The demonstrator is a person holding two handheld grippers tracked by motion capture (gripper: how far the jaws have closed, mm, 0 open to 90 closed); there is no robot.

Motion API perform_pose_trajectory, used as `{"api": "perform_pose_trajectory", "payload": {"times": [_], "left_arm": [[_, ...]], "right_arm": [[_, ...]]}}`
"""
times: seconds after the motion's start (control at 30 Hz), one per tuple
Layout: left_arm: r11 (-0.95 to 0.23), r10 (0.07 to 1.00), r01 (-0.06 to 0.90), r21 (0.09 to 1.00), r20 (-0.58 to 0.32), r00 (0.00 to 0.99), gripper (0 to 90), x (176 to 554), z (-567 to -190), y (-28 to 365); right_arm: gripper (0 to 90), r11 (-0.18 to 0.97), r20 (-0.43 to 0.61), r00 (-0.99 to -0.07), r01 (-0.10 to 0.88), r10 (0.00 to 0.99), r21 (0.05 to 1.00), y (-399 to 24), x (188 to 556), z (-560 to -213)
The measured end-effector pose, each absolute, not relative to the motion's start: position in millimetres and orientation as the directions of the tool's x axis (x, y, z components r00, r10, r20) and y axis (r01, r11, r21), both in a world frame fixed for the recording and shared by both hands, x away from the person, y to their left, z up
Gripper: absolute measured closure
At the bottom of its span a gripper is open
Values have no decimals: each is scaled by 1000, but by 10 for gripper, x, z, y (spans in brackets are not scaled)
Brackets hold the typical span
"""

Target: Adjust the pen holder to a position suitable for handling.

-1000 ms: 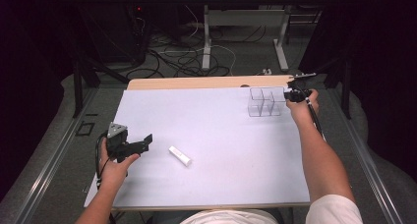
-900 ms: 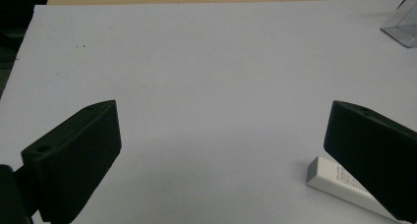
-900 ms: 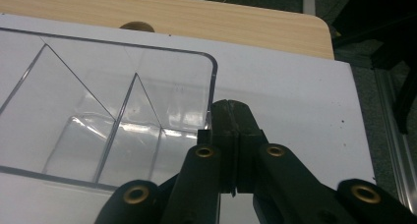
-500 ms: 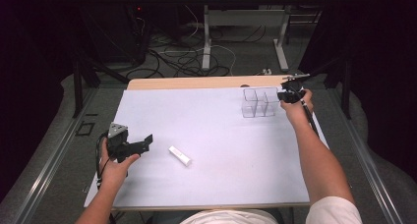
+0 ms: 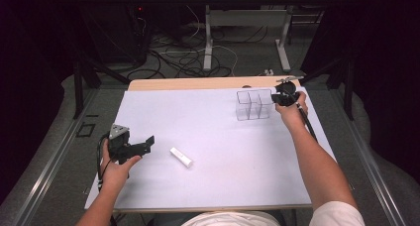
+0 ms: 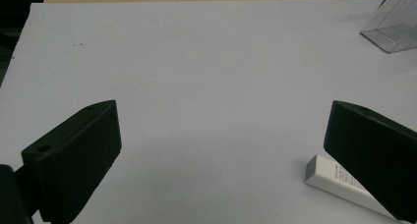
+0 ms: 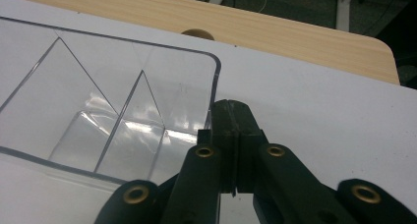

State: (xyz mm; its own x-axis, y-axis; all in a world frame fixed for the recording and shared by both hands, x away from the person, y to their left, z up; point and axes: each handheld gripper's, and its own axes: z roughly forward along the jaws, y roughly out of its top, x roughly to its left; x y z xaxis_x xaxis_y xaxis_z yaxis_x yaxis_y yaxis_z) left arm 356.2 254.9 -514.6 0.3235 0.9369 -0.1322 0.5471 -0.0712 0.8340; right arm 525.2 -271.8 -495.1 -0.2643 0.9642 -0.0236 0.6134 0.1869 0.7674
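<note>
A clear plastic box (image 5: 253,104) with several compartments stands at the far right of the white sheet (image 5: 223,186). My right gripper (image 5: 283,96) is right beside it. In the right gripper view its jaws (image 7: 235,111) are shut flat together, with nothing seen between them, and they lie against the outside of the box's (image 7: 123,111) right wall. A small white eraser (image 5: 181,157) lies near the front left. My left gripper (image 5: 143,145) rests just left of it, open wide. The eraser (image 6: 339,182) lies partly behind its right jaw, and the space between the jaws (image 6: 223,116) is bare sheet.
The sheet covers a wooden table whose bare far edge (image 5: 198,83) runs behind the box and has a round hole (image 7: 197,34). A corner of the box (image 6: 393,27) shows far off in the left gripper view. Cables and desk legs lie on the floor beyond.
My right gripper has moved left, and the clear box has slid a little left with it. The left gripper and the eraser have not moved.
</note>
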Motion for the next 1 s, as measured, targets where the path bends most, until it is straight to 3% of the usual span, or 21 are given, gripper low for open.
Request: {"api": "perform_pose_trajectory", "payload": {"times": [1.0], "left_arm": [[-76, 936, 550, 831, -131, 327, 10, 3565, -5153, 2534]], "right_arm": [[900, 198, 7, -320, 602, 948, 773, -2165, 5113, -4971]]}}
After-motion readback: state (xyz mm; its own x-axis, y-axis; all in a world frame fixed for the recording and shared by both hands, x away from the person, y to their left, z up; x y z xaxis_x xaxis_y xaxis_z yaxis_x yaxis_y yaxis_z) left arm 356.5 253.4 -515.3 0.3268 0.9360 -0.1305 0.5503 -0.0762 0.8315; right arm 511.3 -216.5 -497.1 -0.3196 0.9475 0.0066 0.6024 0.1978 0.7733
